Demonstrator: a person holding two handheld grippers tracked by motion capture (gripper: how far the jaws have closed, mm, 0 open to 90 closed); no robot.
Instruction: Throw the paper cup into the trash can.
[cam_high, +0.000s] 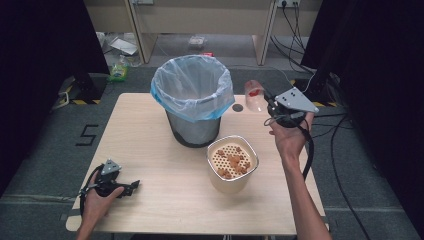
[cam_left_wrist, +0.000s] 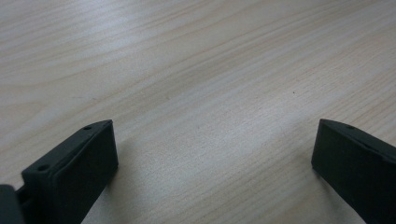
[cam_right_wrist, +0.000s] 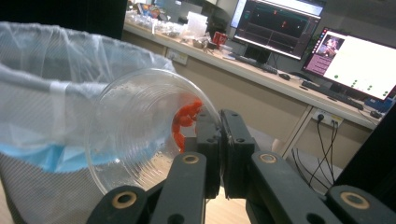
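Right gripper (cam_right_wrist: 219, 154) is pinching the rim wall of a clear plastic cup (cam_right_wrist: 135, 130), jaws nearly closed on the thin plastic, one pad inside and one outside. Cup is lying tilted on its side, mouth toward the camera, with red-orange pieces (cam_right_wrist: 184, 119) sitting against the wall next to the pads. Just beyond the cup is standing the bin (cam_right_wrist: 42, 93) with its plastic liner. Judgement: cup is light, thin and flexing easily; the rim is the stiffest place to hold, and a hard squeeze would be buckling it. Smooth wall may be slipping when tipped. Left gripper (cam_left_wrist: 210, 158) is resting low over the bare table (cam_left_wrist: 196, 60), jaws wide, holding nothing.
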